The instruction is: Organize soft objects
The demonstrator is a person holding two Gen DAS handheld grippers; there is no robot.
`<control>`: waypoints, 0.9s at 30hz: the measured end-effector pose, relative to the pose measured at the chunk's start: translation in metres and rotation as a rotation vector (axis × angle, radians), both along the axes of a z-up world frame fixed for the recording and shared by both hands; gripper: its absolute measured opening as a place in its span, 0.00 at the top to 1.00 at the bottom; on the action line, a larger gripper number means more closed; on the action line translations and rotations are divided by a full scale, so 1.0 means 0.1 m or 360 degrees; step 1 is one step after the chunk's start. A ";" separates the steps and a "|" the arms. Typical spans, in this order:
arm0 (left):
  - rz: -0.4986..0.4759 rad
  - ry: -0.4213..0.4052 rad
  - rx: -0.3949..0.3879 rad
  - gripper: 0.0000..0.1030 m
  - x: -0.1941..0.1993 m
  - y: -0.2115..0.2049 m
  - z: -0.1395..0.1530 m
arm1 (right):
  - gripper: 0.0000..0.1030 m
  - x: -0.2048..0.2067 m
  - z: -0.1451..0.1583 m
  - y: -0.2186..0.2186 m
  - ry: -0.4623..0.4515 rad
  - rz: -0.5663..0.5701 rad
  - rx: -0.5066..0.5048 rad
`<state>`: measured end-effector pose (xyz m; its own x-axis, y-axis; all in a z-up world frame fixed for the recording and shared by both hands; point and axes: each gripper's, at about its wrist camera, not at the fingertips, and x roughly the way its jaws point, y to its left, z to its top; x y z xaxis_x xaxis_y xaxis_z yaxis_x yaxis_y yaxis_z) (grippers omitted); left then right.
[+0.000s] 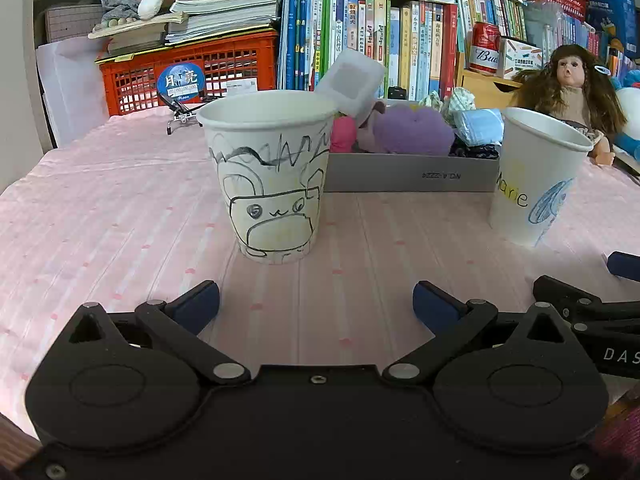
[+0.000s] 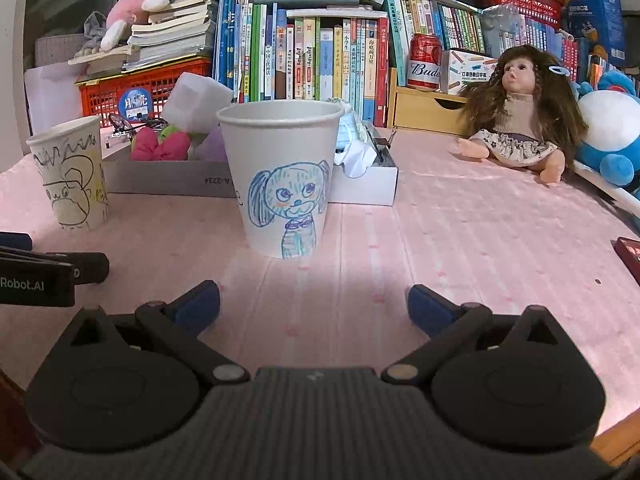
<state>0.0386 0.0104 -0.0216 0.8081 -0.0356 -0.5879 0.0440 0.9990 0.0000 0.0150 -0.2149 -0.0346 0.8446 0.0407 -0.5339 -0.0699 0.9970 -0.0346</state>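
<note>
Two paper cups stand on the pink cloth. The cup with a black animal drawing (image 1: 270, 172) (image 2: 70, 176) is straight ahead of my left gripper (image 1: 316, 304), which is open and holds nothing. The cup with a blue dog drawing (image 2: 282, 178) (image 1: 536, 176) stands ahead of my right gripper (image 2: 313, 304), also open and holding nothing. Behind both cups a grey cardboard box (image 1: 408, 172) (image 2: 160, 178) holds soft things: a pink bow (image 2: 160, 146), a purple plush (image 1: 412, 130), a white sponge block (image 1: 352, 80) (image 2: 196, 96) and a blue face mask (image 1: 478, 124).
A long-haired doll (image 2: 520, 116) sits on the cloth at the right, next to a blue and white plush (image 2: 612, 132). Books, an orange crate (image 1: 192, 72), a red can (image 2: 424, 62) and a wooden drawer box (image 2: 424, 110) line the back. A dark red object (image 2: 630, 250) lies at the far right.
</note>
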 end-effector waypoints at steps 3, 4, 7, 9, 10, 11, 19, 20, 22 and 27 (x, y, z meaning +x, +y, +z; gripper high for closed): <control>0.0006 -0.0005 0.0005 0.00 0.02 0.00 0.00 | 0.00 0.01 0.00 0.00 0.0008 0.0002 -0.0001; 0.0006 -0.0005 0.0005 0.00 0.02 0.00 0.00 | 0.00 0.02 0.00 0.00 0.0009 0.0003 0.0000; 0.0006 -0.0005 0.0004 0.00 0.02 0.00 0.00 | 0.00 0.02 0.00 0.00 0.0004 0.0003 0.0000; 0.0009 -0.0007 0.0003 0.00 0.03 -0.01 -0.01 | 0.00 0.02 0.00 0.00 0.0003 0.0003 -0.0001; 0.0010 -0.0008 0.0003 0.00 0.03 -0.01 -0.01 | 0.00 0.02 0.01 -0.01 0.0004 0.0004 0.0000; 0.0011 -0.0008 0.0002 0.00 0.03 -0.01 -0.01 | 0.00 0.02 0.00 0.00 0.0005 0.0005 0.0001; 0.0009 -0.0008 0.0002 0.00 0.04 -0.01 -0.01 | 0.00 0.02 0.01 0.00 0.0005 0.0005 0.0000; 0.0009 -0.0009 0.0002 0.00 0.04 -0.01 -0.02 | 0.00 0.02 0.00 0.00 0.0005 0.0005 0.0001; 0.0010 -0.0010 0.0002 0.00 0.04 -0.01 -0.02 | 0.00 0.02 0.00 0.00 0.0005 0.0005 0.0000; 0.0009 -0.0009 0.0002 0.00 0.04 -0.01 -0.01 | 0.00 0.02 0.00 0.00 0.0005 0.0005 0.0000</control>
